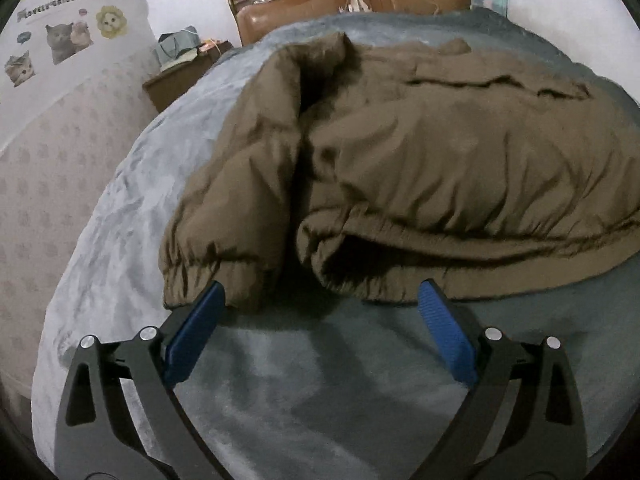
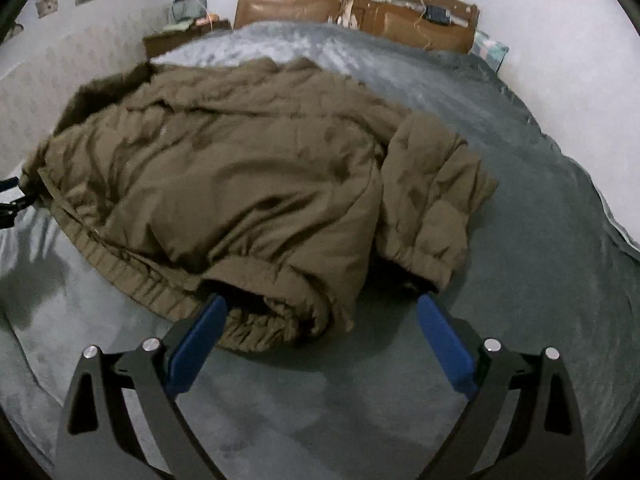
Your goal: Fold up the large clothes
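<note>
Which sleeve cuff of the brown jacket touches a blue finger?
The left sleeve cuff: it meets the left hand-held gripper at its blue finger. The other cuff lies just clear.

Two identical grippers are seen, the left gripper [image 1: 322, 292] and the right gripper [image 2: 322, 304]. Each is built of matte black arms with long cut-out slots. Blue ribbed pads [image 1: 444, 336] are fitted inside the fingers, and round silver screws [image 2: 492, 345] are set at the pivots.
</note>
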A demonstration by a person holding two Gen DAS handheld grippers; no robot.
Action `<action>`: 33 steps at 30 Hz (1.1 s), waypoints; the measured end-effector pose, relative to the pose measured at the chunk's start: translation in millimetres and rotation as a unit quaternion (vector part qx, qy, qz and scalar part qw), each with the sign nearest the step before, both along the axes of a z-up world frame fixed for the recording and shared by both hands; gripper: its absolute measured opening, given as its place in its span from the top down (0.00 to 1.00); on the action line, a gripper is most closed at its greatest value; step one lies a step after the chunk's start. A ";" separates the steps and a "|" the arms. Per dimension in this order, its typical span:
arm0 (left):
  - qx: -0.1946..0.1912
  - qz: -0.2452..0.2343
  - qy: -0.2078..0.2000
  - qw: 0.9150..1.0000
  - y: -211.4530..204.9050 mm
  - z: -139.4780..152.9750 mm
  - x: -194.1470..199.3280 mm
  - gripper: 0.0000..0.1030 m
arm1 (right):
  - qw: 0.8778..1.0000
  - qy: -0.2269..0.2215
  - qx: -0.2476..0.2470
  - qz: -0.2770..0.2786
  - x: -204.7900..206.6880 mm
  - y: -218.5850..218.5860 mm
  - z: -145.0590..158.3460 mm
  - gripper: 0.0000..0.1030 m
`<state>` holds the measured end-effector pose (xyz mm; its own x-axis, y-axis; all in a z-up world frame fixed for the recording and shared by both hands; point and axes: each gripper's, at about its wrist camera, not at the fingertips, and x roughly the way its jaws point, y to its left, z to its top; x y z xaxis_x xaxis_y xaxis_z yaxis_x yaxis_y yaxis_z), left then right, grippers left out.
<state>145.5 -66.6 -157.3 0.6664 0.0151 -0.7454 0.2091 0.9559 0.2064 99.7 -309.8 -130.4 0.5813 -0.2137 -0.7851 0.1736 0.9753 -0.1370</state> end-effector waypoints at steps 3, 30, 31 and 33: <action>-0.011 -0.001 0.007 1.000 0.4 -6.3 9.0 0.07 | 1.000 0.016 -0.008 0.000 3.5 1.2 -10.8 0.07; -0.047 0.000 -0.044 0.998 -10.8 54.2 -2.9 0.90 | 0.993 -0.085 0.065 -0.050 -26.0 -26.7 58.5 0.86; -0.045 -0.007 -0.043 0.998 -12.1 59.2 -8.9 0.90 | 0.992 -0.090 0.064 -0.052 -34.7 -29.2 65.5 0.86; -0.046 -0.021 -0.042 0.998 -15.7 72.7 -33.2 0.90 | 0.992 -0.097 0.060 -0.056 -49.7 -33.5 75.9 0.86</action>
<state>112.3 -82.2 -84.6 0.7256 -0.0792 -0.6835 0.2342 0.9625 0.1371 50.0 -343.3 -54.5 0.7014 -0.1968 -0.6851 0.2938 0.9555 0.0262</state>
